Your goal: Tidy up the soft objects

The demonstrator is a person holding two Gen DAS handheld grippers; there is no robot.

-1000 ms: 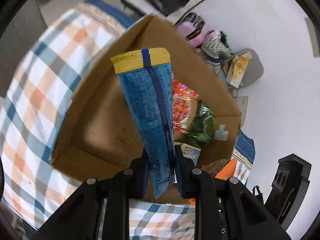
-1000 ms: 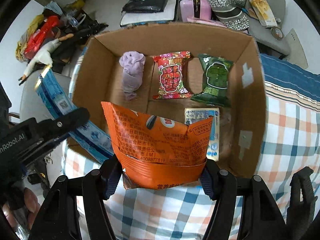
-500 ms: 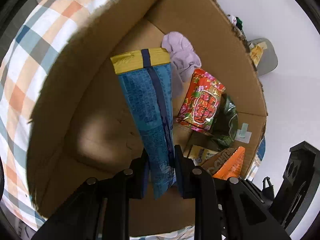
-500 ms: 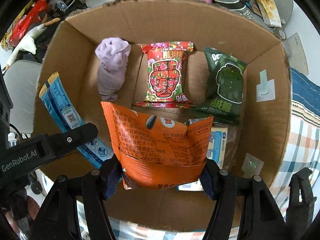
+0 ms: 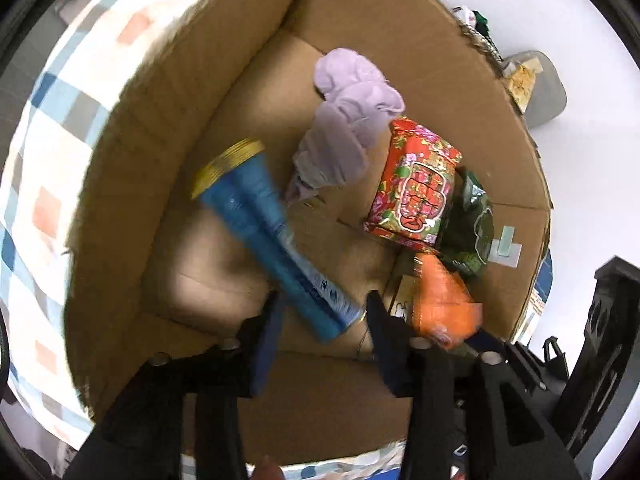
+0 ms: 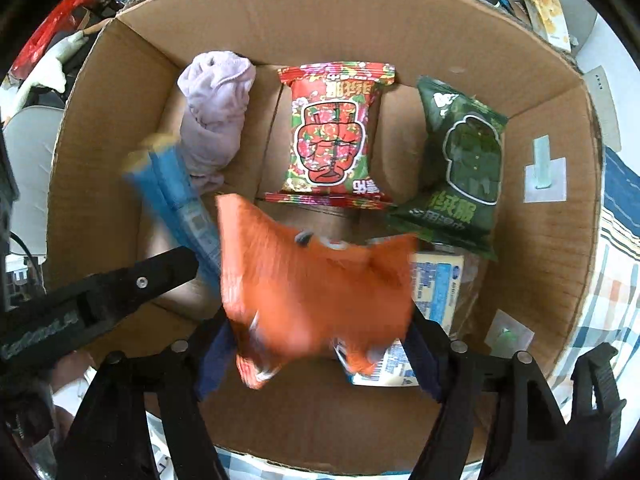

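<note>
Both claws gape wide over the brown cardboard box (image 6: 560,240): left claw (image 5: 322,322) beside a blurred blue packet (image 5: 268,236) at centre frame, right claw (image 6: 320,356) beneath a blurred orange snack bag (image 6: 312,280).

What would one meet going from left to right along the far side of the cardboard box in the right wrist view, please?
Rolled lilac cloth → red flowered snack packet → dark green snack packet, all lying on the floor of the brown cardboard box.
</note>
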